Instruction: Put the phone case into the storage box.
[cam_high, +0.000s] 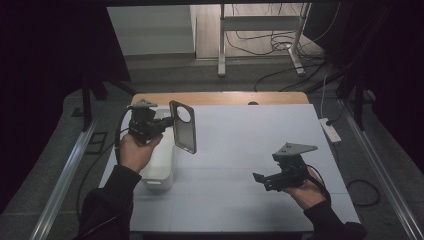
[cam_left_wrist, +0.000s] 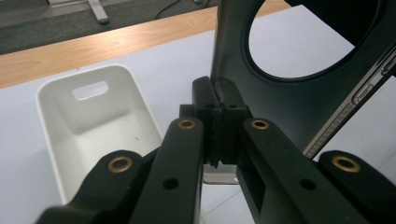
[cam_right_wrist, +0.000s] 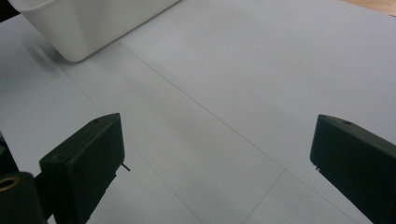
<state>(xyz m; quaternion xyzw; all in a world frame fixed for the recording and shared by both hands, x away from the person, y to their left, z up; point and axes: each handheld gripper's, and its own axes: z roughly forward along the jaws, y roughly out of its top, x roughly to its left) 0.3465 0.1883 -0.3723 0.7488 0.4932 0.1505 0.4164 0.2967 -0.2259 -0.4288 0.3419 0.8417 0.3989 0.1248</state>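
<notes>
The dark phone case (cam_high: 182, 126) hangs upright in the air over the left part of the tabletop (cam_high: 240, 145), its round camera cut-out at the top and its open back turned toward the middle of the tabletop. The left claw (cam_high: 167, 121) pinches one long edge of it — in the left gripper view the two pads are pressed together on the thin wall of the case (cam_left_wrist: 280, 93), just below the cut-out, with nothing else gripped. Directly under and beside the case stands the white bin (cam_high: 161, 165), open and empty as far as the left gripper view shows (cam_left_wrist: 93, 126).

The step in hand looks like carrying the case over the bin and setting it in. To do that well, the grip on so thin an edge should stay firm, since the case can pivot around the pads. Lowering it lengthwise into the opening, clear of the rim, then letting go low would keep it from tipping out.

The right claw (cam_high: 265, 180) sits well apart at the right, jaws wide and holding nothing — only bare tabletop between them.
</notes>
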